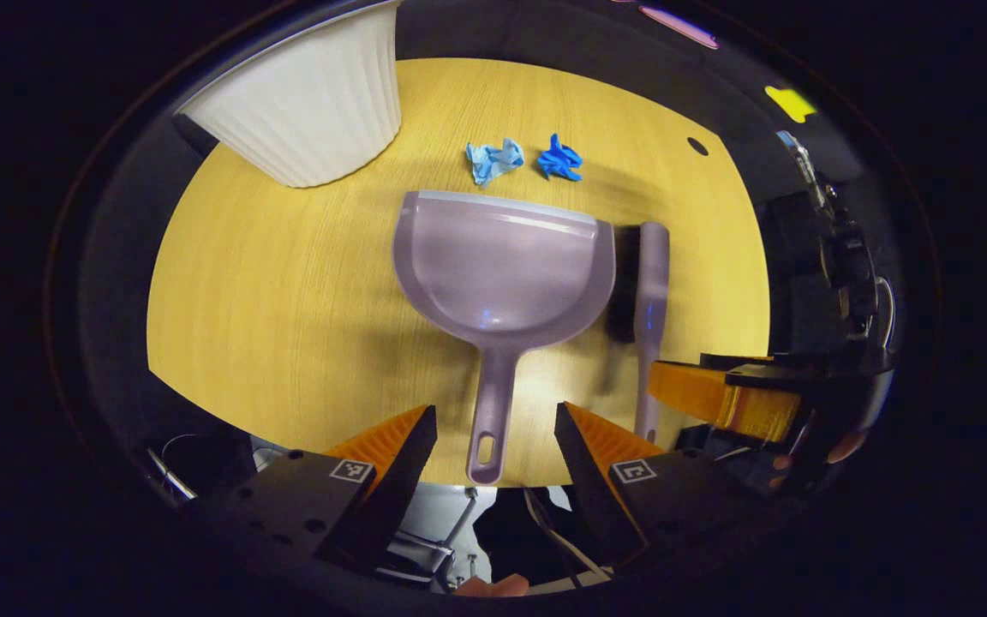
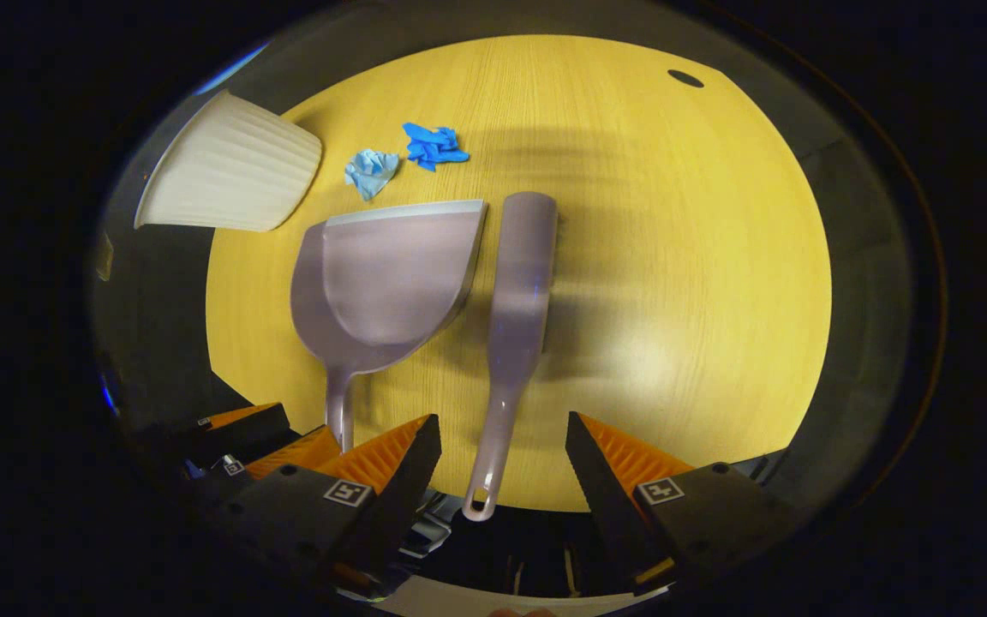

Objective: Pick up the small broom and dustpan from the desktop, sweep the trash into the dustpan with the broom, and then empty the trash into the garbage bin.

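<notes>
Now both tools hang spread apart over the near edge of the surface (image 1: 245, 326), nothing clamped. Left tool (image 1: 495, 437) straddles the dustpan (image 1: 502, 266) handle at lower centre of the left gripper view; handle sits between the fingers, no contact I can see. Right tool (image 2: 502, 450) likewise brackets the broom (image 2: 517, 300) handle at lower centre of the right gripper view.

Step looks like the pick-up. Best to ease each tool down level, keep the handle centred, close near the hanging hole end and lift straight.

Farther up: pan mouth faces two blue trash wads (image 1: 526, 159), close beyond its lip. White ribbed bin (image 1: 309, 107) sits upper left.
</notes>
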A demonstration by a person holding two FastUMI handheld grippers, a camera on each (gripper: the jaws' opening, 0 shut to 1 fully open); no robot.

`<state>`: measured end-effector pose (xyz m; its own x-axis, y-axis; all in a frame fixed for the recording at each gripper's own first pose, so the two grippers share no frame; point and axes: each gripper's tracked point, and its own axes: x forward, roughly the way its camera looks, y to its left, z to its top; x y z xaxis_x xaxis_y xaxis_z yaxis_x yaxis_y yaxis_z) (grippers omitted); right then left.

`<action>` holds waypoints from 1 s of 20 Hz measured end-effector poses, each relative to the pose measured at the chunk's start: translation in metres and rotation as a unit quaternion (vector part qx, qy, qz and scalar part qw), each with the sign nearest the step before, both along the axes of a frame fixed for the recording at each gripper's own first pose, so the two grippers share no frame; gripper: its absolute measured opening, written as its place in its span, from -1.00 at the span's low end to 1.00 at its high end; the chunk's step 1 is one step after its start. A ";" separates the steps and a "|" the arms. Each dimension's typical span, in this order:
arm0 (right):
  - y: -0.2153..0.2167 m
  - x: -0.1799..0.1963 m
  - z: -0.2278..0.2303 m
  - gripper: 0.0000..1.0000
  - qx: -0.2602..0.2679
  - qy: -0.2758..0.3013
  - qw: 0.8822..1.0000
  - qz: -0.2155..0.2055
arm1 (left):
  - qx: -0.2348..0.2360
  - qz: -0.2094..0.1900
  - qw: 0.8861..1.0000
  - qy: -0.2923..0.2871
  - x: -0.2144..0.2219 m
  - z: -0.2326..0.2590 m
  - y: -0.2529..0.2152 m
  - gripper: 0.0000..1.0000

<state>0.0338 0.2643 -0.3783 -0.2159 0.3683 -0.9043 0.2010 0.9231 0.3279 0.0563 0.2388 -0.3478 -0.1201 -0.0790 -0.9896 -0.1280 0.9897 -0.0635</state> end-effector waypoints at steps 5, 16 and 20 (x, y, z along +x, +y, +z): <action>0.003 0.004 -0.022 0.92 -0.008 0.037 0.999 -0.002 | -0.003 -0.013 0.998 0.053 0.013 -0.029 0.003 0.67; 0.005 0.001 -0.040 0.63 -0.030 0.050 0.998 0.007 | 0.004 -0.057 0.996 0.071 0.026 -0.062 -0.009 0.61; 0.005 0.001 -0.045 0.27 -0.042 0.042 0.998 0.013 | -0.003 -0.028 0.997 0.071 0.022 -0.065 -0.011 0.20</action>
<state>0.0347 0.2691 -0.4232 -0.3001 0.2860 -0.9100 0.2006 0.9516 0.2329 0.0781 0.2273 -0.4127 -0.2627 -0.0749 -0.9620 -0.0809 0.9952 -0.0553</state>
